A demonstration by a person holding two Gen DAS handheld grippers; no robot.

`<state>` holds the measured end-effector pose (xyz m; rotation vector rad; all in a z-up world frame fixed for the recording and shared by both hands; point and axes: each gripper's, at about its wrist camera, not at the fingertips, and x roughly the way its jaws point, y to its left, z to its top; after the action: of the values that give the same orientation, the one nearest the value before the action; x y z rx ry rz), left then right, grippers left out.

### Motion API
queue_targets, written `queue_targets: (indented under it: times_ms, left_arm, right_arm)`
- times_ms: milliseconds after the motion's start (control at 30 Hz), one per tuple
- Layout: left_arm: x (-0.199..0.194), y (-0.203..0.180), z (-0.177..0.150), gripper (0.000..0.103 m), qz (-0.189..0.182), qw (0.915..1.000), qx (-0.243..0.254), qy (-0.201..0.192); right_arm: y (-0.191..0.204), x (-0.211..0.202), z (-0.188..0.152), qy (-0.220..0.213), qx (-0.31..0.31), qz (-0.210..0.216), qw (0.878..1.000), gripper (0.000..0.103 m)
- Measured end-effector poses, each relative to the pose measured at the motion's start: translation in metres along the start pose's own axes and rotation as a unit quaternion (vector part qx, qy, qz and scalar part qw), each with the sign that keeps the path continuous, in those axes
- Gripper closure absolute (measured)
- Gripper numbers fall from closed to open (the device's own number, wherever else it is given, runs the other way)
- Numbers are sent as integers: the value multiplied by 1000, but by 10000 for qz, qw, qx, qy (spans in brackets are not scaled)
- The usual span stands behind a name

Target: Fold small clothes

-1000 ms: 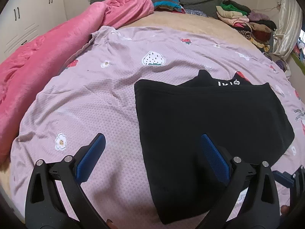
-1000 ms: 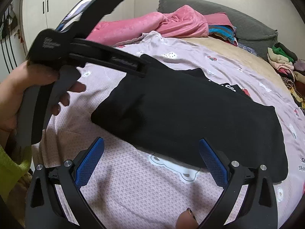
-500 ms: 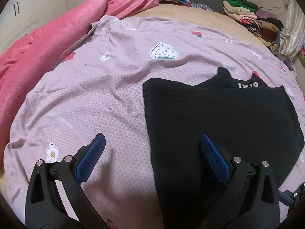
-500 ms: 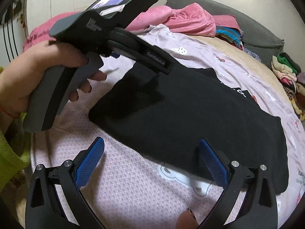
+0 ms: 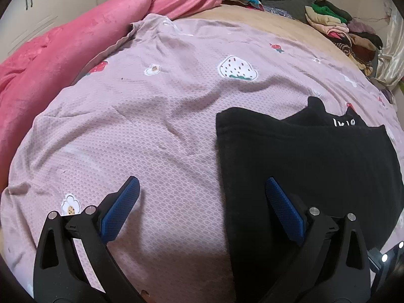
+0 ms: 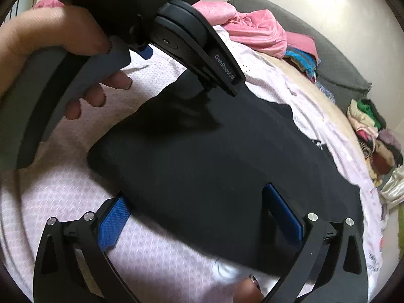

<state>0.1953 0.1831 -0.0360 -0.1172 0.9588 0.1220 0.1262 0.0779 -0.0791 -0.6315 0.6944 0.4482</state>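
Left wrist: black garment [image 5: 303,166] under the spread left claw's [image 5: 202,202] right finger

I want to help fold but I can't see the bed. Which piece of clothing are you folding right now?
Find the lilac sheet printed with strawberries and flowers, spread over the bed beside a pink blanket. The black garment lies flat on it, in front of both open tools. It is the only black piece on the sheet, with small white letters near its far edge; the other clothes sit piled at the bed's far side.
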Motion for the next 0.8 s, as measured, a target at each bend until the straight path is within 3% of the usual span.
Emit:
queue_targets:
  times_ms: [400,600,633,800]
  left_arm:
    - [-1,10,2,10,-58,9998,-177,-6]
    - [-2,18,4,10,-244,9989,-394,14]
    - [-3,19,4,10,-300,9986,-444,13]
    - [-6,16,5,10,-513,9974,-502,11]
  right_arm:
    - [-10,19,16,-185,-62,-225,9996,4]
    - [-14,-4,11,-707,-30,-523,9961,6]
    - [-13,-7,11,-763,-34,-533,9957,7]
    - [-18,-22,5,-994,26,-355,9944,41]
